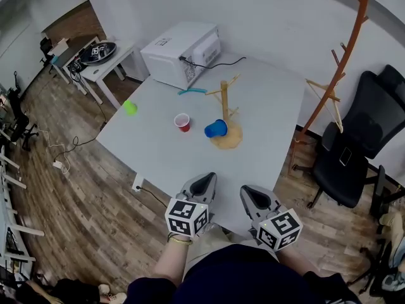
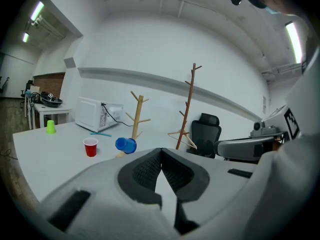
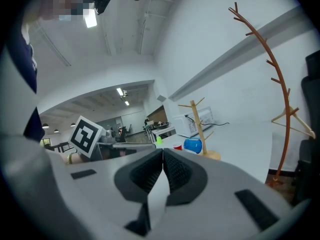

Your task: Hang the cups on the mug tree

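Jaws together; red cup (image 3: pixel 177 146) half-hidden

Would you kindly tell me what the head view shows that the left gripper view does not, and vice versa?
Only the head view: the square-marker cube on the left gripper, and the person's forearm behind it. Only the left gripper view: the ceiling strip lights and the left gripper's dark ribbed fingers pressed together, nothing between them. Both: the red plastic cup standing upright, the blue plastic cup lying on its side by the wooden mug tree, the small green cup and the white microwave.
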The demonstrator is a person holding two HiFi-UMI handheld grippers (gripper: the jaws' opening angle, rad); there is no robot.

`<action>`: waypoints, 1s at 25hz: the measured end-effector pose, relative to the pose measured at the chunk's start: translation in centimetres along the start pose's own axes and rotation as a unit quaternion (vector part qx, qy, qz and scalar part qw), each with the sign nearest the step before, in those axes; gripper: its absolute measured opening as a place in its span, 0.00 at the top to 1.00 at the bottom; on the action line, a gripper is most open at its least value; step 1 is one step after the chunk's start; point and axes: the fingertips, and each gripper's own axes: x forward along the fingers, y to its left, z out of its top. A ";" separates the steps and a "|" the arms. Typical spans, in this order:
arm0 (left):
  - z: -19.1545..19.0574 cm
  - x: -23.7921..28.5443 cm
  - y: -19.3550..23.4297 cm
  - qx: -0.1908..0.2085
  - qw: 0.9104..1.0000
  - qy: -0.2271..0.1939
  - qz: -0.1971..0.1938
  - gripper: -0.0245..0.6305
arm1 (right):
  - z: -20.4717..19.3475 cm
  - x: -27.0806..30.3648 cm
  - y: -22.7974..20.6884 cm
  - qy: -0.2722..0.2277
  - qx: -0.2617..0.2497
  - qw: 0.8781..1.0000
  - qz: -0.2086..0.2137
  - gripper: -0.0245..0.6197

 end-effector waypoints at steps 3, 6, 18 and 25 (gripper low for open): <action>-0.3 -0.4 -0.7 -0.008 1.000 -0.002 -0.008 0.93 | -0.3 -0.2 0.1 0.000 0.001 1.000 0.006 0.92; -0.4 -0.7 -1.1 0.001 1.000 -0.006 -0.011 0.93 | -0.4 -0.4 0.0 -0.001 0.002 1.000 0.008 0.92; -1.0 0.3 1.8 -0.009 1.000 0.000 0.012 0.93 | 0.0 1.0 -0.8 -0.009 -0.001 1.000 -0.002 0.92; 0.0 0.2 5.2 -0.009 1.000 -0.002 -0.005 0.93 | 0.8 3.8 0.3 -0.014 -0.002 1.000 -0.023 0.92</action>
